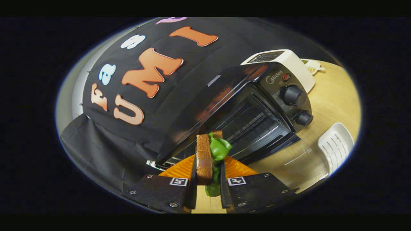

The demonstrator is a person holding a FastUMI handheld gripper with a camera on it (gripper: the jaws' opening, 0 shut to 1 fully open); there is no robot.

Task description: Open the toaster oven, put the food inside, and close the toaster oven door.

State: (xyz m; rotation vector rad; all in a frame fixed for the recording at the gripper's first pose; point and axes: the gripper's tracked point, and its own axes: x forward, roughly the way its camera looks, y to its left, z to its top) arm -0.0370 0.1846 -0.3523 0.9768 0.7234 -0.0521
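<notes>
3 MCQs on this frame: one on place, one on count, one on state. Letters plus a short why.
1. Where is the sandwich?
A. between the tongs
B. on the oven rack
C. on the white toaster

2. How many knobs on the toaster oven panel?
A. one
B. two
C. four

3. The oven door is:
A. shut
B. missing
C. open

1 A: both fingers press its sides.
2 B: two black knobs show, one above the other.
3 C: the rack inside is exposed and the door lies lowered.

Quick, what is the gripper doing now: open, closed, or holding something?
Gripper: closed on the sandwich, both fingers pressing it, just ahead of the open toaster oven.
</notes>
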